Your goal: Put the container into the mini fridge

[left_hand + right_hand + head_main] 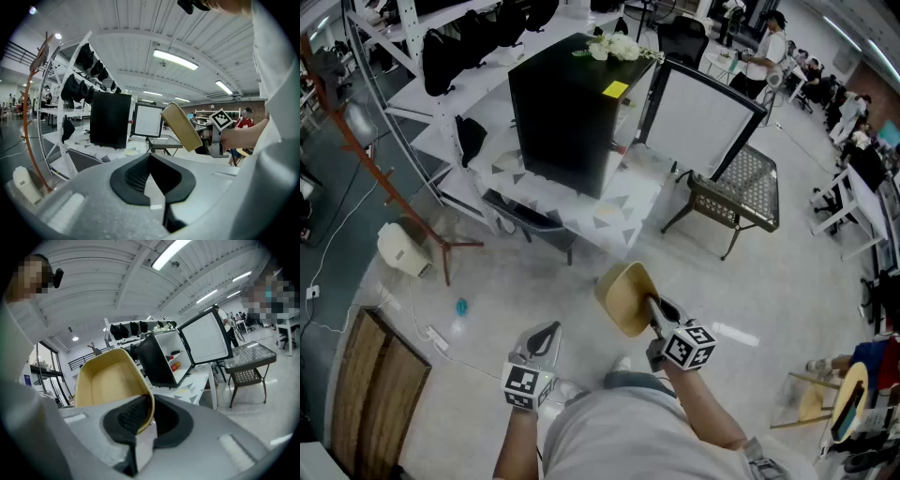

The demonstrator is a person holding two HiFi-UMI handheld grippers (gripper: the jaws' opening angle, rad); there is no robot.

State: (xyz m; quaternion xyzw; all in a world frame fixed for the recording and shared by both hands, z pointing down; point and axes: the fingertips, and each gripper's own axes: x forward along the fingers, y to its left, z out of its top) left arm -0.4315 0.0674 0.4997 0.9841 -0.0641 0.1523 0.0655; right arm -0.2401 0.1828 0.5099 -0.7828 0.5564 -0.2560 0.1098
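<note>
The pick-up is done and the carry is what's on: the right gripper (652, 307) has its fingers (129, 417) clamped on the rim of the shallow pale-yellow plastic container (624, 298), holding it tilted in the air over the floor, well apart from the black mini fridge (567, 112). The fridge stands on the white table with grey triangles (628, 202), and its white-lined door (703, 117) is swung wide open, so there's no door to deal with. The left gripper (546, 339) hangs low with its fingers together on nothing. What's left, by my read: close the gap to the table, slide the container onto a shelf, let go.
</note>
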